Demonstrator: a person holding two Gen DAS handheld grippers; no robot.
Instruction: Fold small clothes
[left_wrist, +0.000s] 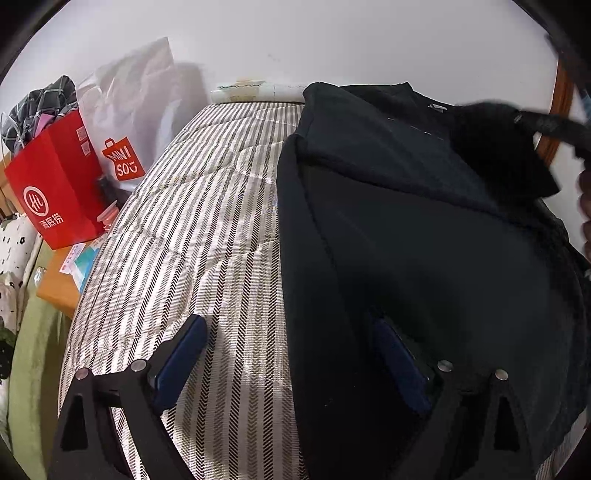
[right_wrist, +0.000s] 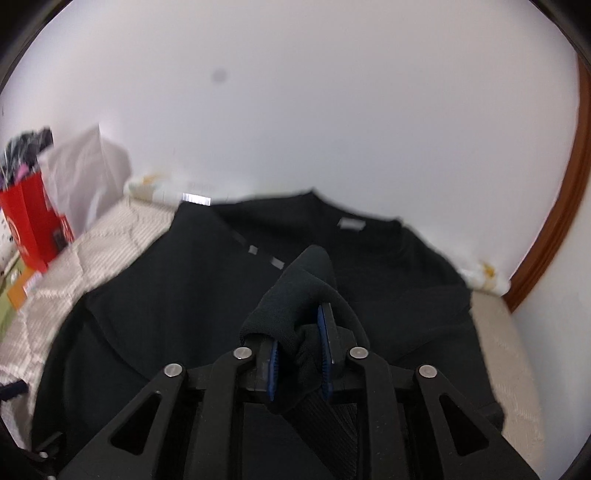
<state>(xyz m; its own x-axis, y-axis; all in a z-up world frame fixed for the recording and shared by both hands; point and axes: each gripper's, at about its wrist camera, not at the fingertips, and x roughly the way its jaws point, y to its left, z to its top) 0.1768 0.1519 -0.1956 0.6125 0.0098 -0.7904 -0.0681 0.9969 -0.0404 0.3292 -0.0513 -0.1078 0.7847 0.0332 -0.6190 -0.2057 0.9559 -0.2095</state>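
A black long-sleeved top (left_wrist: 406, 240) lies spread on the striped bed cover (left_wrist: 207, 221), collar towards the wall. My left gripper (left_wrist: 288, 323) stands open over its near left edge, one finger above the cloth and one above the bed cover, with nothing pinched. In the right wrist view my right gripper (right_wrist: 301, 332) is shut on the top's black sleeve cuff (right_wrist: 306, 273), which bunches between the blue pads and drapes over the left finger. The sleeve (left_wrist: 495, 147) is held up above the top's (right_wrist: 184, 295) right shoulder by the right gripper (left_wrist: 554, 127).
A red paper bag (left_wrist: 55, 184) and a white shopping bag (left_wrist: 129, 110) stand left of the bed by the wall. An orange box (left_wrist: 59, 284) lies below them. A brown wooden frame (right_wrist: 554, 221) curves at the right. Bare bed cover (right_wrist: 92, 251) shows left of the top.
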